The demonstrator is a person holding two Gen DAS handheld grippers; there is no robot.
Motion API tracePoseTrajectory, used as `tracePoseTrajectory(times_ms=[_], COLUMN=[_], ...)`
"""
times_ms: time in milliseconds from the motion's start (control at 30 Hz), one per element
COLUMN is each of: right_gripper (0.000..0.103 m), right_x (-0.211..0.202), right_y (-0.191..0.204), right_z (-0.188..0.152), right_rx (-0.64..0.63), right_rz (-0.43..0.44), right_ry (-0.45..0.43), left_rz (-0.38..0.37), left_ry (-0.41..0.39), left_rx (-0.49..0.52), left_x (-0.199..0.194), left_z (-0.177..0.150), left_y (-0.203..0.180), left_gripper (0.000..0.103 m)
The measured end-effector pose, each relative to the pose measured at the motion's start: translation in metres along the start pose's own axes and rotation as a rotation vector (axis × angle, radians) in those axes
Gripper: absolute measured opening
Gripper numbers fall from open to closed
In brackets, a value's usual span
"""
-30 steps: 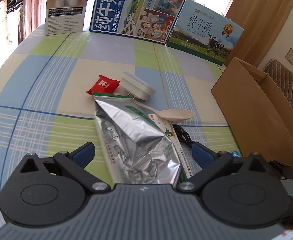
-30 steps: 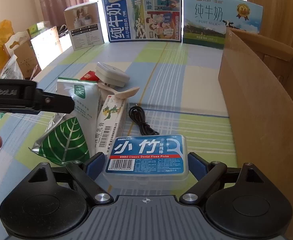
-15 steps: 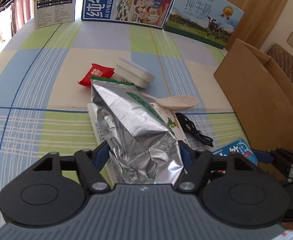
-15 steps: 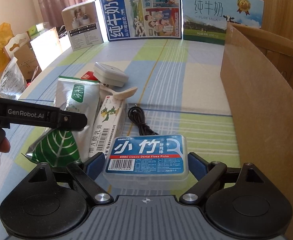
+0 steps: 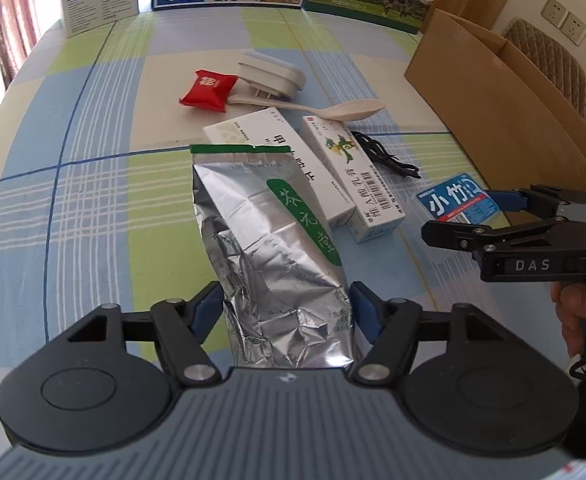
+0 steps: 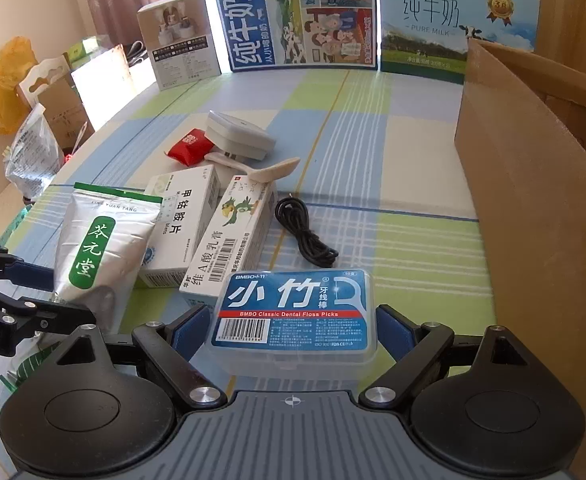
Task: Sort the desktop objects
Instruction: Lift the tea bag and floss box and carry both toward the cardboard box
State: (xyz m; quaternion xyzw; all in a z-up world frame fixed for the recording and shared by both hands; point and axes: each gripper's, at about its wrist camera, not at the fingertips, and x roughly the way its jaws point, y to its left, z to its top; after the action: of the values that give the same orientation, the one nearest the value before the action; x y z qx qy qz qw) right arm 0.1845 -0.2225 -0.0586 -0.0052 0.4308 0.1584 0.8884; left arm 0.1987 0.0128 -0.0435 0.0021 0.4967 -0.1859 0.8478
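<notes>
The left gripper (image 5: 286,307) has its jaws clenched on the lower end of a silver foil pouch (image 5: 269,248) with a green label; the blue pads press both sides of the crumpled foil, and the pouch's sealed green top edge points away from the jaws, raised above the checked cloth of the worktop (image 5: 93,184). Just beyond the pouch's far end lie two white cartons side by side: a medicine box (image 5: 281,160) and, to its right, an ointment box (image 5: 353,184) printed with a green bird. A coiled black cable (image 5: 385,156) lies right of the ointment box. Farther ahead of the jaws are a pale spoon (image 5: 333,110), a red sachet (image 5: 209,87) and a white plug adapter (image 5: 271,74), the spoon's handle running under the adapter's prongs.

The right gripper (image 6: 291,328) has its jaws closed on a clear dental floss pick box (image 6: 293,312) with a blue label, held flat between the pads, label up. Whether it is lifted off the cloth cannot be told. To the right of these jaws stands an open cardboard box (image 6: 533,200), its brown wall close by. Ahead of the jaws, at the far edge of the worktop, two milk cartons (image 6: 297,16) stand upright beside a smaller white product box (image 6: 181,44).
</notes>
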Motion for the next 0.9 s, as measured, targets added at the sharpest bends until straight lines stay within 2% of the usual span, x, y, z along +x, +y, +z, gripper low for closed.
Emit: tracePoseTrajectory(times_ms=[200,367,467,633,800,867,900], right_gripper=[0.086,0.086,0.086,0.086,0.086,0.086,0.086], right_x=[0.004,0.006,0.007,0.009,0.009,0.010,0.010], right_y=[-0.001,-0.002,-0.002,-0.002,-0.002,-0.002,-0.002], right_z=[-0.001,0.000,0.000,0.000,-0.001,-0.001,-0.001], right_rx=[0.001,0.005,0.006,0.010,0.011,0.012,0.013], right_rz=[-0.003,-0.004,-0.002,-0.001,-0.002,-0.001,0.000], right_ry=[0.017,0.022,0.025,0.027,0.028,0.030,0.030], left_rz=[0.025,0.092,0.130,0.117,0.119,0.110,0.109], left_ry=[0.009,0.021,0.034,0.041,0.047,0.047,0.045], left_rx=[-0.006,0.023,0.020,-0.008,-0.018,-0.014,-0.012], left_x=[0.014,0.022,0.026,0.029,0.027,0.025,0.023], left_z=[0.003,0.003,0.001,0.000,0.003,0.004,0.004], left_y=[-0.006,-0.010,-0.007,-0.001,0.000,0.000,0.000], left_gripper=[0.078,0.080,0.086,0.087,0.078,0.066,0.064])
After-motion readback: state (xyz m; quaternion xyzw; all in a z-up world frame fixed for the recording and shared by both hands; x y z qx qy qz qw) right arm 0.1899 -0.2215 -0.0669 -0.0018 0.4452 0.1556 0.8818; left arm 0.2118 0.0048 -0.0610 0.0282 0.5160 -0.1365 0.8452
